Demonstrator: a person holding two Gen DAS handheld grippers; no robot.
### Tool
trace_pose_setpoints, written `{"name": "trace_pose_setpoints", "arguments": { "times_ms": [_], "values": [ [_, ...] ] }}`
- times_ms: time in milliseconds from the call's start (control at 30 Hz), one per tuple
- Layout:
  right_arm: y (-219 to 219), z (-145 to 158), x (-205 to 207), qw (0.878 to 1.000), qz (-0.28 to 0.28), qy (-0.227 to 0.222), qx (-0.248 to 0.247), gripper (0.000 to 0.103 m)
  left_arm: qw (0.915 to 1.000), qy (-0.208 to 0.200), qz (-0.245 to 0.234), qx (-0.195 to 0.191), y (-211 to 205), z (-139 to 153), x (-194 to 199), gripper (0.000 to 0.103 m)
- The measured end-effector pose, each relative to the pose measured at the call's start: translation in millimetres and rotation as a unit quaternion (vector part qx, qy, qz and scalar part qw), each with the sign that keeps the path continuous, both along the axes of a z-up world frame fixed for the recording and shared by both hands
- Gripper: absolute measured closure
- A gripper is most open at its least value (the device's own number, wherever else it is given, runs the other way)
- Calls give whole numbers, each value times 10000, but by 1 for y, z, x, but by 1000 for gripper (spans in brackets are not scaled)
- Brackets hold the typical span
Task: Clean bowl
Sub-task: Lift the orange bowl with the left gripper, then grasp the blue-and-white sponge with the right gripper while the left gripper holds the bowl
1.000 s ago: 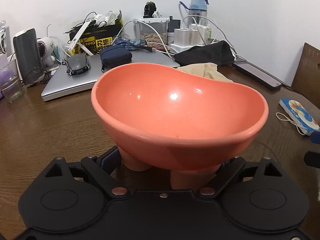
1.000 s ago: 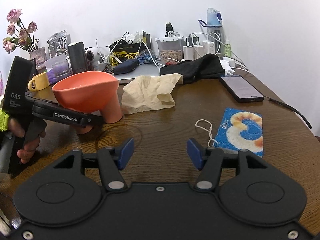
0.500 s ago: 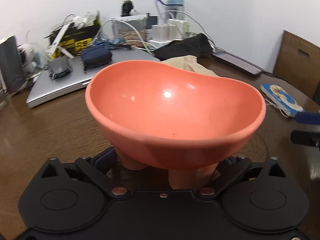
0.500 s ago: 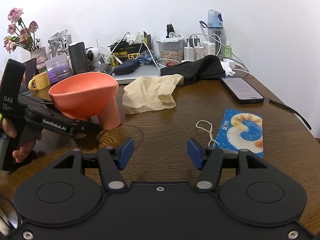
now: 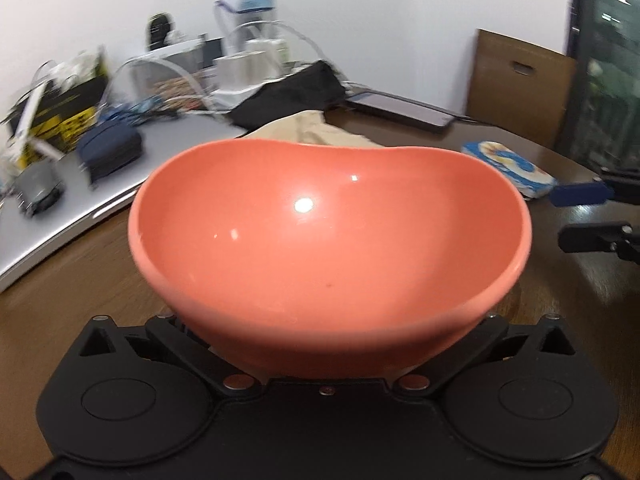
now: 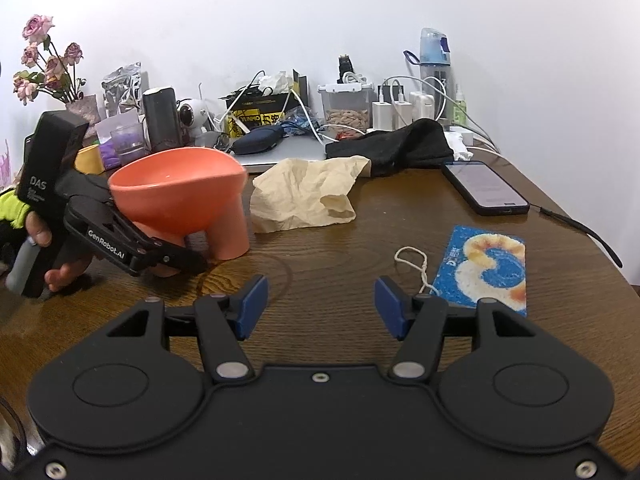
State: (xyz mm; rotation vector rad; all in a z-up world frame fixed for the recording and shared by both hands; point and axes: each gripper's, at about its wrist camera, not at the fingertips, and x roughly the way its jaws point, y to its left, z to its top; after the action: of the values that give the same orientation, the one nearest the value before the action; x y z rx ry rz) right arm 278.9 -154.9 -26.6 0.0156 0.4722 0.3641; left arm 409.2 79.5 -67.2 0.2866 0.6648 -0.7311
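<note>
A salmon-pink bowl on short legs stands on the brown table and fills the left wrist view. The right wrist view shows the bowl at the left. My left gripper reaches under it, jaws spread wide on either side of the legs, and I see no pad pressing. Its fingertips are hidden under the bowl in its own view. My right gripper hovers open and empty over the table near the front, right of the bowl. A crumpled beige cloth lies just behind the bowl.
A blue patterned sponge with a string loop lies to the right, with a phone behind it. A laptop, black fabric, chargers, cables, boxes and a bottle crowd the back edge. A hand holds the left gripper's handle.
The left gripper's jaws have spread wider around the bowl's legs. That gripper rolled and tipped downward, so its view swung right. The right gripper has not moved.
</note>
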Motion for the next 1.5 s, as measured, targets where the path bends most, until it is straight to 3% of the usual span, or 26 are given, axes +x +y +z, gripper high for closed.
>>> {"name": "trace_pose_setpoints", "arguments": {
  "times_ms": [733,1100,1200,1333,1500],
  "values": [
    [3,2,-6,9999,-21,-100,-75,38,9999,-24,128,-55,-3,-2,5,0],
    [-1,3,0,9997,-201,106,-72,38,9988,-379,305,102,-7,1,-7,6],
    [-4,7,-3,9985,-396,-41,-389,37,9970,-634,370,263,-12,2,-16,6],
    [-24,10,4,9942,-968,27,-461,24,9942,-906,391,440,-20,3,-26,6],
    [-40,9,30,9875,-1502,230,-418,24,9917,-1117,313,563,-28,3,-36,6]
  ]
}}
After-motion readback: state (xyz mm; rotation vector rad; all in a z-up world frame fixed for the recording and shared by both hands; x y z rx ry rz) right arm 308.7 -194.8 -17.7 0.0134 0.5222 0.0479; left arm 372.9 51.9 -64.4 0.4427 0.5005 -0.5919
